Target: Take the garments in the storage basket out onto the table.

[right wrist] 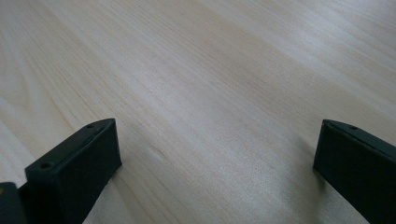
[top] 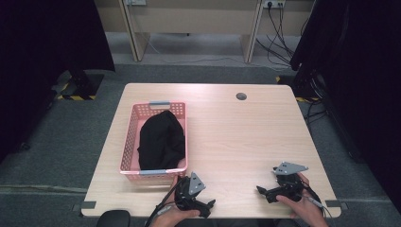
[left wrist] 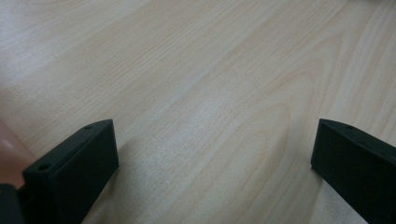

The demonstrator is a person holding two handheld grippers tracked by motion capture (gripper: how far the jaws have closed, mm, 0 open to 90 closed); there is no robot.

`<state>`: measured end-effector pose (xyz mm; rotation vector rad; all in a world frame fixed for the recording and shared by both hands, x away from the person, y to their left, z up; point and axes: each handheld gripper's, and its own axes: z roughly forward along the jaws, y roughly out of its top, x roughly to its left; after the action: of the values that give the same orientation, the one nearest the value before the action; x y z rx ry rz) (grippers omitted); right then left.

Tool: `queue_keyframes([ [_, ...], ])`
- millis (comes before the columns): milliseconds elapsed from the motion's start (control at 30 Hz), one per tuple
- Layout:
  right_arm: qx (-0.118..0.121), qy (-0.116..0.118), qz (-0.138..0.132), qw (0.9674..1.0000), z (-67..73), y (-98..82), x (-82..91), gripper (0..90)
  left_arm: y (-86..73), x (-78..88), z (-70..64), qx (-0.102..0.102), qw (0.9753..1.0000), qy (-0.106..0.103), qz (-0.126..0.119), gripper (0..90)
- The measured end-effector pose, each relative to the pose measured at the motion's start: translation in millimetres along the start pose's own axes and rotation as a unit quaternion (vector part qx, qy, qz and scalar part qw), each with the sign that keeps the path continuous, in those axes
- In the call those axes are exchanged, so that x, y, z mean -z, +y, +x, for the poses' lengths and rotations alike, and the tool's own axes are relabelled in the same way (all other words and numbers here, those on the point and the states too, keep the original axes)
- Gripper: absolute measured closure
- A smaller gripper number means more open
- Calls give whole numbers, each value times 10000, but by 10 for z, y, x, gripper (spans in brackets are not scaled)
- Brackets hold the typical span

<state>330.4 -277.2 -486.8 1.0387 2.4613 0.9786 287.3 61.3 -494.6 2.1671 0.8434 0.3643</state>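
High view: both grippers idle at near edge, black garment in basket

High view inspection, largest item first. Wooden table [top: 236, 137] carries one pink basket [top: 128, 144] at about nine o'clock from table centre. A black garment [top: 161, 139] lies bundled inside the basket, filling most of it and rising to the far rim. A small dark grommet [top: 241, 96] sits at twelve o'clock near the far edge.

Left gripper [top: 208, 205] rests at six o'clock, just beside the basket's near wall, a hand behind it. Right gripper [top: 261, 191] rests at about five o'clock, well apart from the basket. In the left gripper view and the right gripper view, jaws stand wide and released over bare wood, nothing between them.

Judgement: the work is at a rest position, either not begun or finished; the garment is untouched by either gripper. If the garment is to be lifted out, the next move calls for the left gripper to rise over the near wall and descend onto the cloth with jaws kept spread, then pinch a fold.
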Motion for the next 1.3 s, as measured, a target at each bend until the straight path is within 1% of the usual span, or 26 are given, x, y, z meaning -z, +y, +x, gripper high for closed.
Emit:
queue_keyframes([
  [267, 0, 0, 0, 10000, 0, 0, 0, 8, 4, 3, -6, -5, 10000, -10, 28, 0],
  [367, 1, 0, 0, 10000, 0, 0, 0, 8, 9, 10, -19, -13, 10000, -14, 77, 0],
  [433, 1, 2, 0, 10000, -1, 0, 0, 7, 14, 17, -33, -45, 9999, -64, 96, 1],
  [533, -1, 3, 2, 10000, -1, 1, 0, 7, 27, 31, -53, -21, 9998, -151, 125, 21],
  [567, -1, 4, 2, 10000, -1, 1, 0, 7, 33, 40, -56, 24, 9997, -196, 120, 29],
  [633, 0, 4, 2, 10000, -1, 1, 0, 7, 50, 65, -61, 115, 9996, -257, 59, 32],
  [700, -1, 5, 2, 10000, -1, 1, 0, 7, 70, 98, -66, 102, 9996, -253, 2, 31],
  [800, -1, 5, 3, 10000, -1, 1, 0, 7, 103, 150, -64, 141, 9996, -246, -63, 30],
  [867, -2, 6, 1, 10000, -1, 1, 0, 7, 129, 188, -63, 226, 9994, -242, -122, 28],
  [933, -1, 6, 3, 10000, -1, 1, 0, 7, 155, 224, -66, 256, 9991, -291, -177, 24],
  [1067, 3, 5, 4, 10000, -1, 1, 0, 7, 209, 294, -65, 339, 9986, -336, -241, 18],
  [1133, 13, 6, -2, 10000, -3, 1, -1, 7, 238, 329, -55, 361, 9984, -364, -232, 17],
  [1200, 5, 5, -3, 10000, -2, 1, -1, 7, 265, 362, -41, 403, 9982, -335, -300, 17],
  [1300, 4, 5, -3, 10000, -2, 1, -1, 7, 295, 394, -21, 416, 9982, -283, -317, 18],
])
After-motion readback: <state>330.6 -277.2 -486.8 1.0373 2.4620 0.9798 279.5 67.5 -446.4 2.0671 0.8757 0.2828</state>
